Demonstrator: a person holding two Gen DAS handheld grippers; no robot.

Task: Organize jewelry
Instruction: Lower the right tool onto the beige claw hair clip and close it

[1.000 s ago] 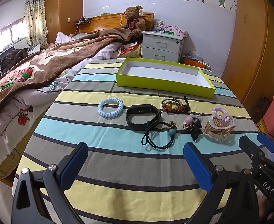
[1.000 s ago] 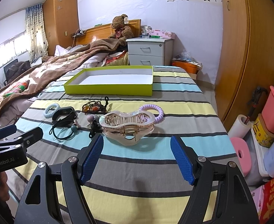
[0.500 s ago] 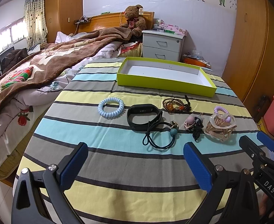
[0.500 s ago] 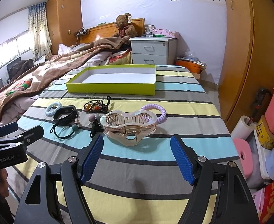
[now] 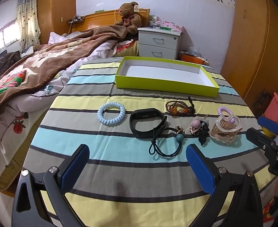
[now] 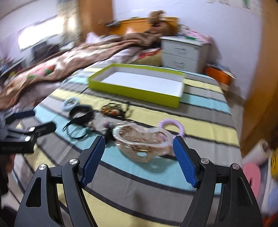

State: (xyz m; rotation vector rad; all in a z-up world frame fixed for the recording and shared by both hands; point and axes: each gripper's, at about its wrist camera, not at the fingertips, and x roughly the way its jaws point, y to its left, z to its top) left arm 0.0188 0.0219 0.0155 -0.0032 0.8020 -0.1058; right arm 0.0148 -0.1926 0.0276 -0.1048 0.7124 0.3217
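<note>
On the striped tablecloth lie a light blue coil hair tie [image 5: 111, 114], a black wristband [image 5: 146, 120], a black elastic with a teal bead [image 5: 167, 142], a brown bead bracelet [image 5: 178, 108], a pink-bead hair tie [image 5: 198, 128], a clear hair claw [image 5: 225, 130] and a purple coil tie [image 5: 225, 111]. An empty lime-green box [image 5: 165, 86] stands behind them. My left gripper [image 5: 137, 162] is open, just short of the black elastic. My right gripper [image 6: 139, 155] is open, its blue pads on either side of the hair claw [image 6: 140, 143], low over the cloth.
A bed with a brown blanket [image 5: 34, 66] adjoins the table's left side. A white nightstand [image 5: 158, 43] stands behind the box. A wooden wardrobe [image 5: 256, 47] is at the right. Pink tubs [image 5: 277, 109] sit on the floor by the right edge. The right wrist view is motion-blurred.
My right gripper has moved forward and down so the hair claw now sits between its pads. My left gripper has crept slightly forward towards the black elastic.
</note>
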